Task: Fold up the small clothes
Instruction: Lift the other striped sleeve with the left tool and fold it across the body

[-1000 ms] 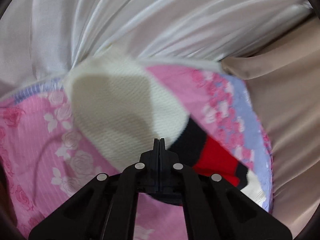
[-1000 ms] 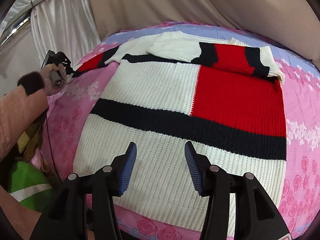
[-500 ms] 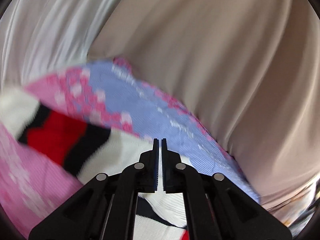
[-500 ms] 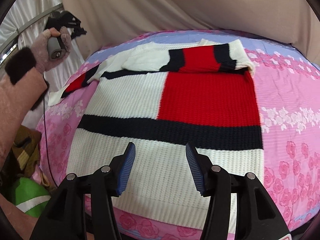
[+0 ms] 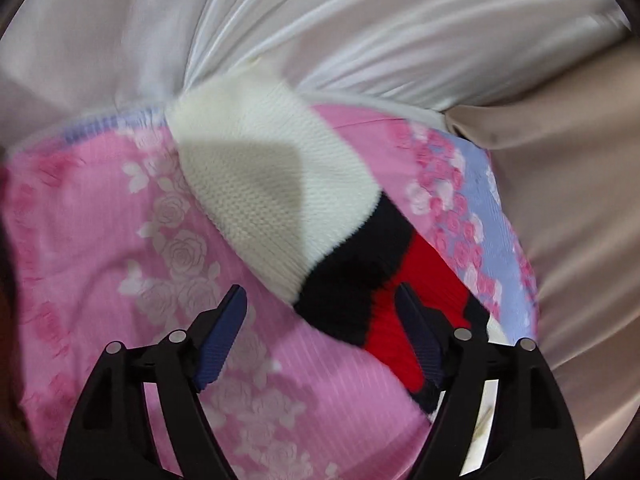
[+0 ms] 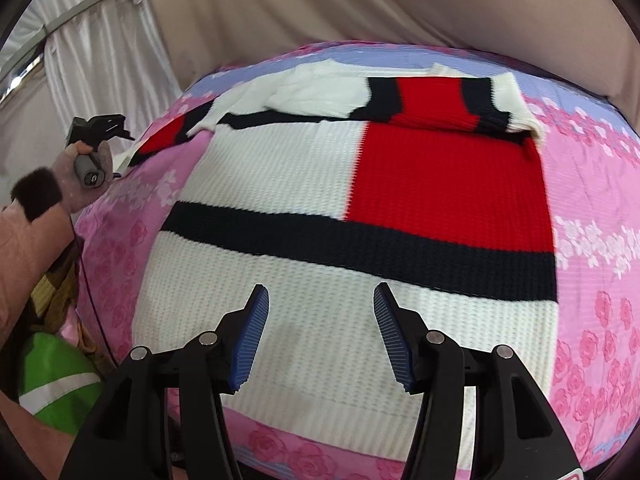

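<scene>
A knit sweater [image 6: 360,208] in white, red and black lies flat on the pink floral bed. Its right sleeve [image 6: 460,100] is folded across the chest. Its left sleeve [image 5: 288,200] lies stretched out to the side, with a white cuff end and black and red bands. My left gripper [image 5: 320,308] is open and empty just above that sleeve; it also shows in the right wrist view [image 6: 100,128]. My right gripper [image 6: 318,308] is open and empty over the sweater's white hem.
The pink and lilac floral bedspread [image 6: 592,208] covers the bed. Beige fabric [image 6: 400,4] and white curtains [image 5: 360,32] hang close behind it. A green item [image 6: 56,376] lies at the lower left, off the bed.
My left gripper was shut on the sleeve, lifted and swung toward the beige wall, then came back down over the sleeve with its jaws wide open. My right gripper stayed open.
</scene>
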`<state>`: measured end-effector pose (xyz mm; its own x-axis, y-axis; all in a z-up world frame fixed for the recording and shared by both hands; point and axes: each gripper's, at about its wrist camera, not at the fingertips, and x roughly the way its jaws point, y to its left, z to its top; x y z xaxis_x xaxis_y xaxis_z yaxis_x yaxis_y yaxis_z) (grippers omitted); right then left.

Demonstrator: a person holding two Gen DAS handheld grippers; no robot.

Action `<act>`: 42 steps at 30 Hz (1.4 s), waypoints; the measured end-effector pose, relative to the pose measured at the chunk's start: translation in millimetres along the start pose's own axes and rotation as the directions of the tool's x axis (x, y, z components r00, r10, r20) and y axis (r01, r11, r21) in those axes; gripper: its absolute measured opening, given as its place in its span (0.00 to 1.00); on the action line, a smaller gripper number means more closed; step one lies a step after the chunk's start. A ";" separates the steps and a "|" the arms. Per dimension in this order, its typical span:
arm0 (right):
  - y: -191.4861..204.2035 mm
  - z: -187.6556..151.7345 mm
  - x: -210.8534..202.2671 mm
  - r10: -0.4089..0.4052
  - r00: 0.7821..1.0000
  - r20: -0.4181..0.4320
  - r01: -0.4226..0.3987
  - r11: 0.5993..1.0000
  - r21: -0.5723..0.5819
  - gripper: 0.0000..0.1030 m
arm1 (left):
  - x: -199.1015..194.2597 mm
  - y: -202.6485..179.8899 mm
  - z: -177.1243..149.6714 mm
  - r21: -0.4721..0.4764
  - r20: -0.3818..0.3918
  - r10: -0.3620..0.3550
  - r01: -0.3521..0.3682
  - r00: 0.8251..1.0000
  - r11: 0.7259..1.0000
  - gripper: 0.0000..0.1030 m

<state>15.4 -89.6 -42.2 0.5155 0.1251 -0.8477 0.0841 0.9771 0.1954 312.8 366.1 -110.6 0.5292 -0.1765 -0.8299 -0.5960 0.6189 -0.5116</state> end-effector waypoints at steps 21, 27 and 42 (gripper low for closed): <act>-31.0 -3.2 -23.5 -0.028 0.996 0.085 0.020 0.996 0.092 0.52 | -135.6 -307.9 -216.7 0.747 -0.102 -0.443 0.362 0.891 0.558 0.07; -81.8 -21.9 -40.0 -0.110 0.988 0.107 0.087 0.975 0.205 0.53 | -63.8 -328.0 -393.3 0.845 -0.267 -0.214 0.335 0.940 0.416 0.14; -153.2 108.5 16.1 -0.146 0.978 0.151 0.117 0.976 0.185 0.59 | 7.8 -183.1 -263.6 0.503 -0.249 -0.086 0.205 0.965 0.839 0.37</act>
<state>103.4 -255.9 -32.3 0.6207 -0.0460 -0.7827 0.3003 0.9361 0.1831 266.8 49.7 -82.0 0.4119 -0.4139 -0.8118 -0.0880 0.8686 -0.4876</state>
